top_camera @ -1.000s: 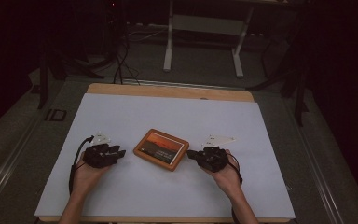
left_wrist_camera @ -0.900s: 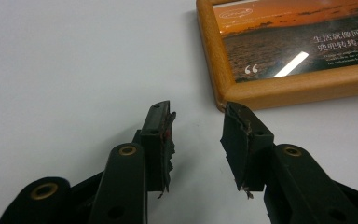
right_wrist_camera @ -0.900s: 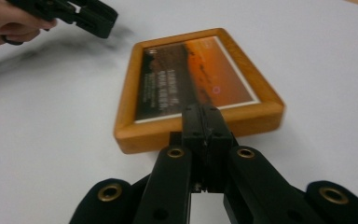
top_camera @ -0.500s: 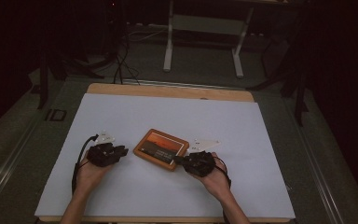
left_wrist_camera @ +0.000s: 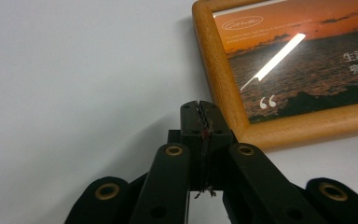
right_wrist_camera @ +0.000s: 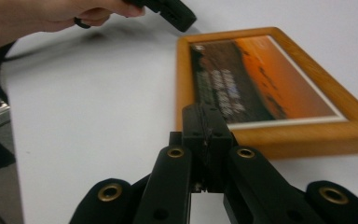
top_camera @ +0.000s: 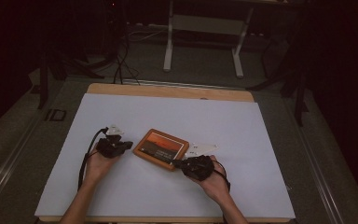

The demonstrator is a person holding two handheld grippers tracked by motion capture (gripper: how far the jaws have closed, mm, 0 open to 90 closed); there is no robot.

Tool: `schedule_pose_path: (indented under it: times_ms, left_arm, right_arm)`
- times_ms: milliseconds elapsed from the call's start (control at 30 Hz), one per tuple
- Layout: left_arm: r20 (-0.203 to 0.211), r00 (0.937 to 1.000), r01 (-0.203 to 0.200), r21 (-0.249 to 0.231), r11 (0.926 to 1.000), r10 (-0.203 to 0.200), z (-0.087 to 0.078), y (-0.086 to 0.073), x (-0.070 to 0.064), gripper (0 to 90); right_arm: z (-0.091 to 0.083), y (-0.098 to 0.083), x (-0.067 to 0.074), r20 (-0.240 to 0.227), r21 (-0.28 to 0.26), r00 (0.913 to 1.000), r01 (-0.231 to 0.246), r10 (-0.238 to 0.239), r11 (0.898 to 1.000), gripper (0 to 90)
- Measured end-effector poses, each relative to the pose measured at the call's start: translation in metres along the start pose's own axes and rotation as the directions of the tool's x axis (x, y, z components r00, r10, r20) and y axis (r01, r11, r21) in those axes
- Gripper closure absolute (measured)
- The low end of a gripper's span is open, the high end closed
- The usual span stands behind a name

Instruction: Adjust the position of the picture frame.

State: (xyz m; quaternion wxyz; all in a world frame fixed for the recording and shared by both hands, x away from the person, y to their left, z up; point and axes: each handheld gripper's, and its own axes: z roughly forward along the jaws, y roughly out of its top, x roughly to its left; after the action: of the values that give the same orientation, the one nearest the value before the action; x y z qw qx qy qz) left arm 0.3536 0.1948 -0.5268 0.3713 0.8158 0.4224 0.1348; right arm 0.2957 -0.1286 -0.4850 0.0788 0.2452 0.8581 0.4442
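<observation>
Frame (top_camera: 160, 149) flat on the table between both closed, empty tips: left hand-held gripper (top_camera: 127, 145), right hand-held gripper (top_camera: 176, 163).

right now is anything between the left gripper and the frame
Nothing visible. The left gripper, jaws shut with nothing between them, sits right at the corner of the frame, with bare white table around it. The right gripper is at the frame's other side, not in the way.

The frame (left_wrist_camera: 303, 79) runs off the left gripper view's top and right edges; its small print stays unreadable.
</observation>
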Motion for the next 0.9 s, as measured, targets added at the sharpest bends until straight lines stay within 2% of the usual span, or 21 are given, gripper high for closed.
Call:
schedule_pose_path:
  times_ms: [133,200,233,267,300,333,500,600,767,800,833,867,900]
  left_arm:
    - [0.004,1.0,0.0,0.008,1.0,0.0,0.005,0.0,0.001,89.8]
    - [0.012,0.9999,-0.009,0.019,0.9998,0.009,0.008,-0.001,-0.001,89.9]
    - [0.015,0.9997,-0.019,0.029,0.9994,0.019,0.009,-0.001,-0.002,89.8]
    - [0.017,0.9995,-0.027,0.035,0.999,0.026,0.01,-0.001,-0.003,89.8]
    - [0.017,0.9995,-0.027,0.035,0.999,0.026,0.01,-0.001,-0.003,89.8]
    - [0.015,0.9995,-0.03,0.038,0.9988,0.029,0.011,-0.001,-0.004,89.9]
    - [0.023,0.9995,-0.023,0.039,0.999,0.022,0.011,-0.002,-0.003,90.0]
    - [0.023,0.9989,-0.042,0.051,0.9978,0.041,0.01,-0.003,-0.006,90.0]
    - [0.063,0.9969,-0.051,0.06,0.9969,0.047,0.006,-0.007,-0.011,90.0]
    - [0.083,0.9955,-0.05,0.06,0.997,0.045,0.004,-0.01,-0.015,90.0]
    - [0.083,0.9955,-0.05,0.06,0.997,0.045,0.004,-0.01,-0.015,90.0]
    - [0.106,0.9934,-0.051,0.065,0.9966,0.044,0.001,-0.012,-0.02,90.0]
    - [0.106,0.9934,-0.051,0.065,0.9966,0.044,0.001,-0.012,-0.02,90.0]
  right_arm:
    - [-0.003,-0.004,-0.006,0.028,0.002,0.9996,-0.008,0.008,1.0,89.9]
    - [-0.006,-0.007,-0.015,0.08,0.012,0.9967,-0.016,0.015,1.0,89.9]
    - [-0.006,-0.007,-0.016,0.091,0.016,0.9958,-0.017,0.015,1.0,89.9]
    - [-0.006,-0.008,-0.019,0.132,0.034,0.9912,-0.011,0.007,0.999,89.9]
    - [-0.006,-0.008,-0.019,0.132,0.034,0.9912,-0.011,0.007,0.999,89.9]
    - [-0.004,-0.01,-0.025,0.171,0.053,0.9852,-0.003,-0.006,0.999,89.9]
    - [0.0,-0.012,-0.036,0.196,0.053,0.9804,-0.034,0.023,0.998,89.9]
    - [0.005,-0.012,-0.044,0.21,0.055,0.9771,-0.05,0.037,0.997,89.9]
    - [0.003,-0.013,-0.051,0.209,0.045,0.976,-0.072,0.061,0.996,90.0]
    - [0.002,-0.013,-0.055,0.214,0.043,0.9743,-0.082,0.071,0.996,90.0]
    - [0.002,-0.013,-0.055,0.214,0.043,0.9743,-0.082,0.071,0.996,90.0]
    - [0.002,-0.012,-0.06,0.212,0.04,0.9736,-0.096,0.085,0.995,90.0]
    - [0.002,-0.012,-0.06,0.212,0.04,0.9736,-0.096,0.085,0.995,90.0]
